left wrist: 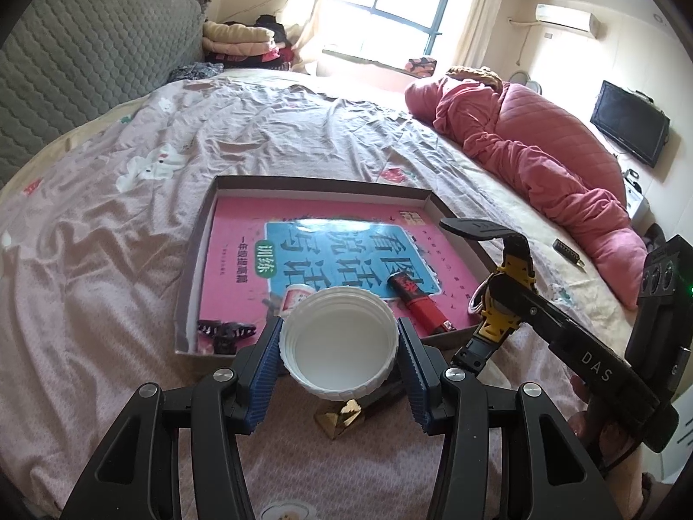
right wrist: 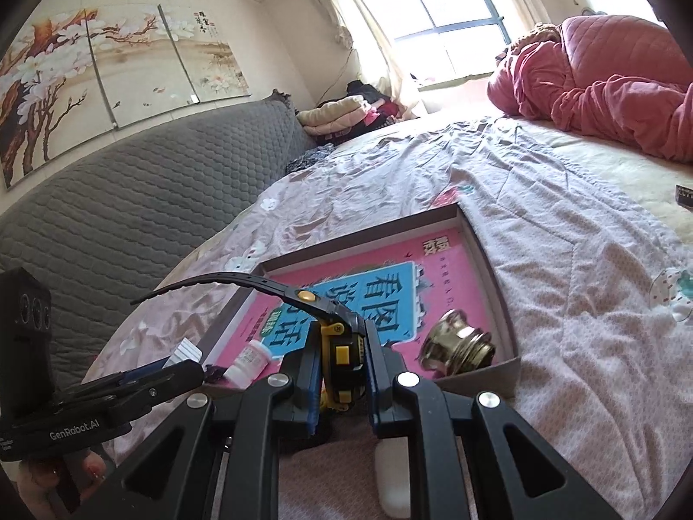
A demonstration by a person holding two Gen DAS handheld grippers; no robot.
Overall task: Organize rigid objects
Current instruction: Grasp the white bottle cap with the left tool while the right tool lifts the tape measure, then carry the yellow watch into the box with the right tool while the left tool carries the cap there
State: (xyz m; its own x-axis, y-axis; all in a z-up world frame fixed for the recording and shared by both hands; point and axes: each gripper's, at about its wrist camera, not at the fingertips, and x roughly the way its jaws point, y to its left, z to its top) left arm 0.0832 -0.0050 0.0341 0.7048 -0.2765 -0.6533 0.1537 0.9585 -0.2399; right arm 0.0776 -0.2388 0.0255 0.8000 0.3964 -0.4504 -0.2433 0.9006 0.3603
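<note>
My left gripper [left wrist: 340, 349] is shut on a white ribbed lid [left wrist: 340, 346], held open side up at the near edge of a shallow cardboard tray [left wrist: 322, 185]. The tray holds a pink book [left wrist: 242, 255], a red and black tube [left wrist: 418, 301], a black hair claw [left wrist: 225, 330] and a small white bottle [right wrist: 251, 360]. My right gripper [right wrist: 342, 357] is shut on a black and yellow wristwatch [right wrist: 340, 349], held above the tray's near right corner; it also shows in the left wrist view [left wrist: 504, 299]. A brass fitting [right wrist: 457, 344] lies in the tray.
A gold pyramid-shaped object [left wrist: 340, 418] lies on the bedspread just under my left gripper. A white bar [right wrist: 392, 476] lies under my right gripper. A pink quilt [left wrist: 541, 138] is heaped along the bed's right side. A small dark object [left wrist: 568, 252] lies near it.
</note>
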